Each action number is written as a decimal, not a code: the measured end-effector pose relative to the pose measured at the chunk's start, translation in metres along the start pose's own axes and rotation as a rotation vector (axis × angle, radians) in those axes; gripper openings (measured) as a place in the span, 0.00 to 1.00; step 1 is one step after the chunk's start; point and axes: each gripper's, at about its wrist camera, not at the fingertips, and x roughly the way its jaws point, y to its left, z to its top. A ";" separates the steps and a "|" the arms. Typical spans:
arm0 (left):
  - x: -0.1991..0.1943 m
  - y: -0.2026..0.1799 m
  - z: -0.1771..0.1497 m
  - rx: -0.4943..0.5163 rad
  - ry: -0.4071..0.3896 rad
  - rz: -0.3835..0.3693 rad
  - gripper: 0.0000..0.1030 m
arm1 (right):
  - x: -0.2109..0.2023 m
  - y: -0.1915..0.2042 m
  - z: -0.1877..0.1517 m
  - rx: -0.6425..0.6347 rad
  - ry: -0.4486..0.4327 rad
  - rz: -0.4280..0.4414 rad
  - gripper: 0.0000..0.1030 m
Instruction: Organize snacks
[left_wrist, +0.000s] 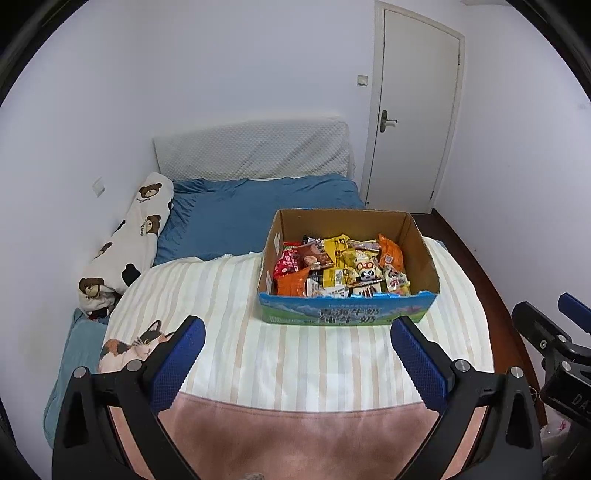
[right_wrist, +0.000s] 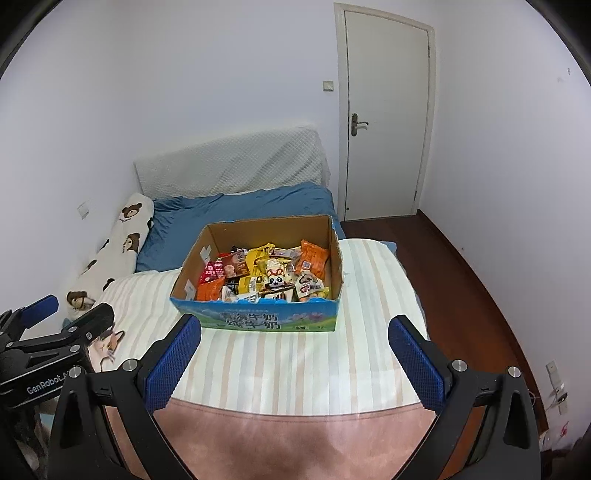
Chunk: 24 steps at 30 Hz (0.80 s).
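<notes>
From the left wrist, the left tongs (left_wrist: 297, 343) gape wide, grasping nothing, above the striped blanket (left_wrist: 236, 295); the cardboard box (left_wrist: 347, 312) of snacks (left_wrist: 341, 266) sits just ahead on the bed.

From the right wrist, the right tongs (right_wrist: 294, 341) likewise hang released before the box (right_wrist: 258, 319).

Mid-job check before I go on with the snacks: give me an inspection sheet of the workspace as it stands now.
Surface: striped blanket with a pink border, spread over a bed with a blue sheet.
Job's things: open cardboard box on the blanket, holding mixed snack packets in a loose pile; none lie outside it.
Clutter: bear-print pillow along the wall; cat print at the blanket's left edge.
Grippers: left gripper open, empty, short of the box; right gripper open, empty, likewise.
Cables: nothing seen.
Surroundings: white walls, padded headboard, closed door, dark wood floor.
</notes>
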 end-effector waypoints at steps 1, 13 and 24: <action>0.005 -0.001 0.003 0.000 0.003 0.002 1.00 | 0.005 -0.001 0.002 0.002 0.002 -0.004 1.00; 0.078 -0.012 0.029 0.023 0.078 0.031 1.00 | 0.090 -0.013 0.029 0.049 0.072 -0.015 1.00; 0.140 -0.016 0.045 0.036 0.219 -0.003 1.00 | 0.158 -0.015 0.039 0.044 0.195 -0.015 1.00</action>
